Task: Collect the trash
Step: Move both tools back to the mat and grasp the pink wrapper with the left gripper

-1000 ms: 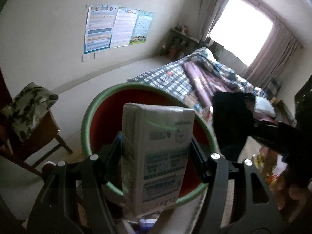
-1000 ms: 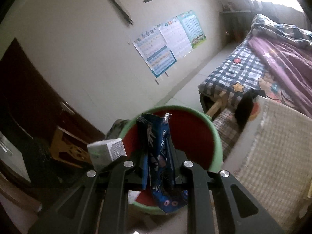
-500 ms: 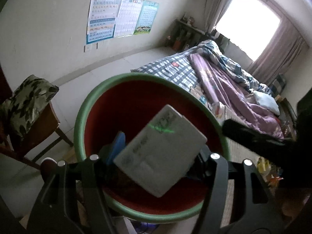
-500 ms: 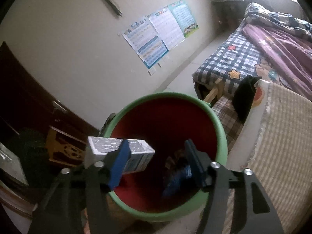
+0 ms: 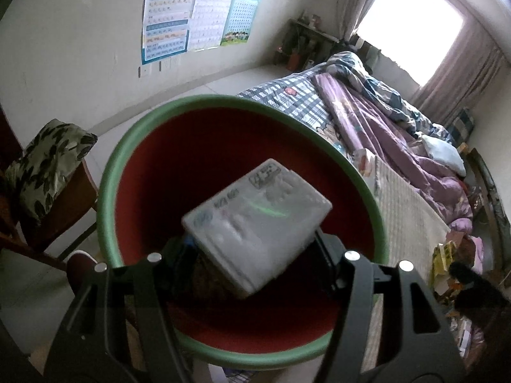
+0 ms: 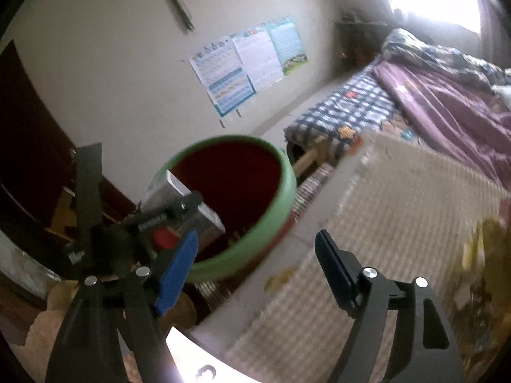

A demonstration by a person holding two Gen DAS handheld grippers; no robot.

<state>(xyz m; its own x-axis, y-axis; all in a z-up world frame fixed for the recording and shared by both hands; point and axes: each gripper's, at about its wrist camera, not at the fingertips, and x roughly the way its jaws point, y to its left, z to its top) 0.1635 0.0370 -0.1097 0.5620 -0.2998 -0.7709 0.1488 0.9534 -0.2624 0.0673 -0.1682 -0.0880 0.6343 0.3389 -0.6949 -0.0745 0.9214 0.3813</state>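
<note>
The left tool (image 5: 252, 252) sits right over a round bin (image 5: 108, 198) that is green on the outside and red on the inside. A white carton (image 5: 255, 223) lies tilted between the two black fingers of this tool, over the open mouth of the bin. The picture is blurry there, so I cannot tell if the fingers are squeezing the carton or have let it go. In the view from the right side, the same carton (image 6: 188, 204) pokes out at the near edge of the bin (image 6: 281, 185), with the left tool (image 6: 169, 214) around it. The right tool (image 6: 255, 271) is off to the side of the bin, over a pale woven mat (image 6: 383, 239). Its two fingers are wide apart and hold nothing. One finger has a blue pad (image 6: 179, 268) and the other pad looks dark. Behind the bin there is a bed (image 5: 367, 127) with a checked sheet and a purple blanket. Three paper charts (image 5: 194, 19) hang side by side on the pale wall. A wooden chair (image 5: 54, 188) with a leafy cushion stands to the left of the bin. A bright window (image 5: 412, 22) with curtains glows in the far corner. Some small bright things (image 5: 447, 274) lie in a messy pile at the right, too blurry to name.
</note>
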